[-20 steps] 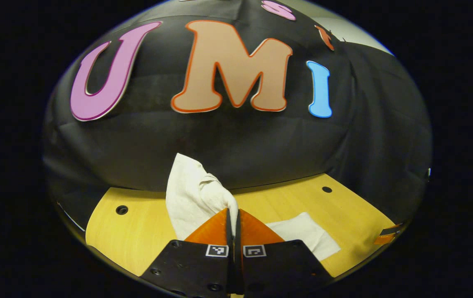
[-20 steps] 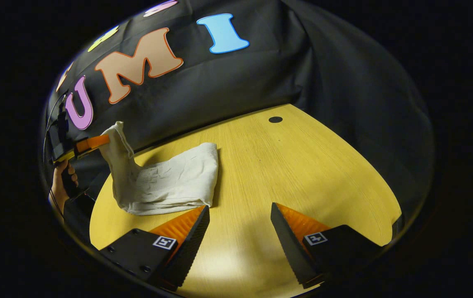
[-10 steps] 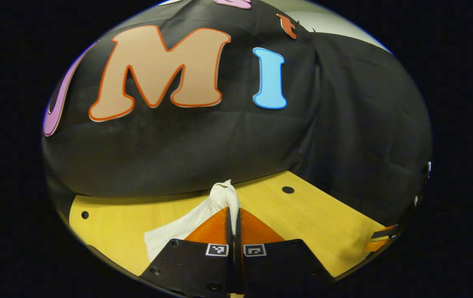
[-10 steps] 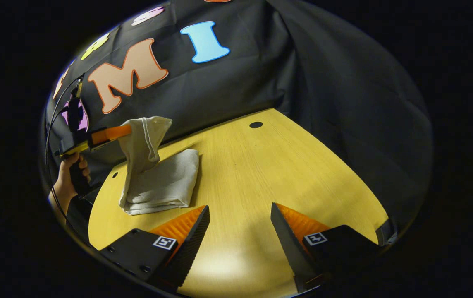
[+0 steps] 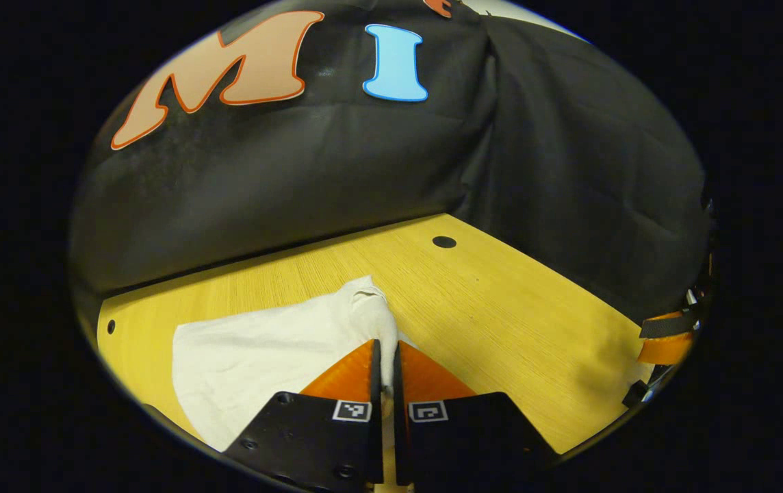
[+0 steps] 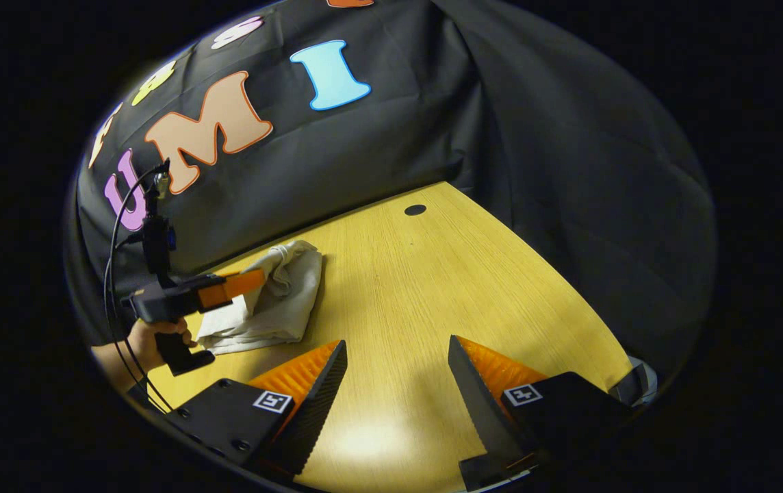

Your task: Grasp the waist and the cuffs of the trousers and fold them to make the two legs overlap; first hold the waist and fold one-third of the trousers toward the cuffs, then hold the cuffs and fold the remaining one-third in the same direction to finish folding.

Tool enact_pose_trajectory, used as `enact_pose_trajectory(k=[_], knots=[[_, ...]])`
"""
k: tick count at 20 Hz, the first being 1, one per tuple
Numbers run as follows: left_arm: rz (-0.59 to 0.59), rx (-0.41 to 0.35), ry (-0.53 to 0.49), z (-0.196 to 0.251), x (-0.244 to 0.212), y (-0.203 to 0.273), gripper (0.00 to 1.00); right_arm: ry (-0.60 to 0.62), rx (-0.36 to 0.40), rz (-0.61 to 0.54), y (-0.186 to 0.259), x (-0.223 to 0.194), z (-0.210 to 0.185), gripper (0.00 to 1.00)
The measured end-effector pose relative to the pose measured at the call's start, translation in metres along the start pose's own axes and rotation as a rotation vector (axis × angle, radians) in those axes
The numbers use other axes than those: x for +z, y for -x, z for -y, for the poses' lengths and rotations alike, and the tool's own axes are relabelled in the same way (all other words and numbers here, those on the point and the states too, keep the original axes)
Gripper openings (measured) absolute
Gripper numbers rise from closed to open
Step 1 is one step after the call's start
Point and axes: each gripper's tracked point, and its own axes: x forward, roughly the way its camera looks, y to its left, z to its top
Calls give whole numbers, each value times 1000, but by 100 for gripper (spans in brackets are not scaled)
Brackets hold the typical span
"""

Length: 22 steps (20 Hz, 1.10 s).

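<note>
One yellow wooden table (image 6: 432, 287), black-draped booth

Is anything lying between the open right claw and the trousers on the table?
Nothing visible does. Bare table lies between the open right claw and the trousers; the left claw, shut on their far end, is at the other side.

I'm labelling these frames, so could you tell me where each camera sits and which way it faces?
Left gripper view: rides on the left tool, facing the far wall across the trousers its fingers pinch.
Right gripper view: rides on the open right tool, looking over bare table; the left tool and a hand show farther off.
Shared: trousers, table, wall.
</note>
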Motion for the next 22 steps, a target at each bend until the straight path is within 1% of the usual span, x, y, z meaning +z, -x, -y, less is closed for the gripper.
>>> enact_pose_trajectory(k=[2,4,5,6,8,9,11,13,15,18,20,22], knots=[[11,-4,10,4,-4,7,5,10,20,-2,-3,3,-6,96],[16,-19,42,9,-8,14,11,36,44,-10,-8,8,-18,96],[21,-44,67,16,-7,21,14,54,55,-9,-11,11,-24,96],[33,-45,83,17,-5,31,41,73,65,-4,-15,13,-30,96],[92,-6,86,4,8,54,96,106,83,28,-14,24,-45,96],[121,12,78,0,15,70,94,116,94,55,-13,33,-57,96],[185,62,52,-20,28,108,95,133,114,117,-12,52,-83,96],[255,136,28,-47,42,154,95,159,133,186,-6,70,-113,96],[319,219,32,-75,51,206,95,194,155,257,2,89,-145,96],[386,331,29,-108,50,275,95,232,179,361,20,115,-189,96],[413,384,3,-127,51,311,95,245,205,421,31,129,-215,96],[436,415,-9,-143,57,340,94,254,221,464,44,138,-237,96]])
